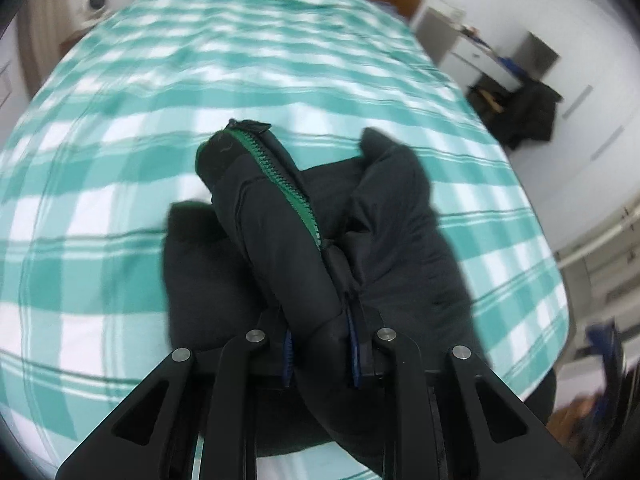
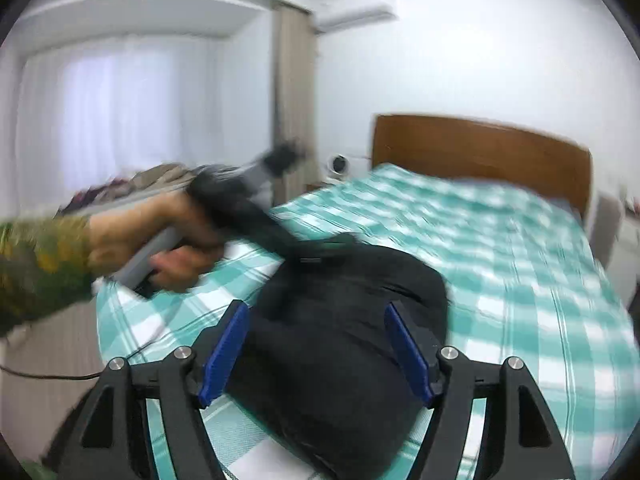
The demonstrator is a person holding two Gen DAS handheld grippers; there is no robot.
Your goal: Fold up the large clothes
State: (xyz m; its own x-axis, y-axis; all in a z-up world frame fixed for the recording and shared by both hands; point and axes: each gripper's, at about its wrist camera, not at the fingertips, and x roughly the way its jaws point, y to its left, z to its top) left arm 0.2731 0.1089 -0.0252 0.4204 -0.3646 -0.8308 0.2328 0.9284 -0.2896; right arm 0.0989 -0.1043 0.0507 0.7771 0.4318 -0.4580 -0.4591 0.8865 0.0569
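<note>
Bedroom. A black padded jacket (image 1: 384, 240) lies bunched on a bed (image 1: 120, 184) covered in a green-and-white checked sheet, towards the near edge.

Left gripper (image 1: 322, 356): fingers clamped on a thick fold of the jacket's front edge. The blue pads show only as thin slivers on either side of the cloth. The fold rises forward from the grip, and a green zip (image 1: 280, 176) runs along its edge up to the collar end.

Right gripper (image 2: 318, 356): fingers apart, blue pads (image 2: 224, 356) fully visible. The jacket (image 2: 340, 344) lies below and between them; the pads do not press on it, and nothing is held.

In the right wrist view, the person's left hand (image 2: 168, 240), in a green patterned sleeve (image 2: 40, 264), grips the other tool's handle and reaches over the far side of the jacket. This part is motion-blurred.

Behind: a brown wooden headboard (image 2: 480, 148), white walls, a curtained window (image 2: 120, 112). A small white round device (image 2: 340, 166) sits beside the headboard. A dark heap of clothing (image 1: 528, 116) lies on the floor beyond the bed.
</note>
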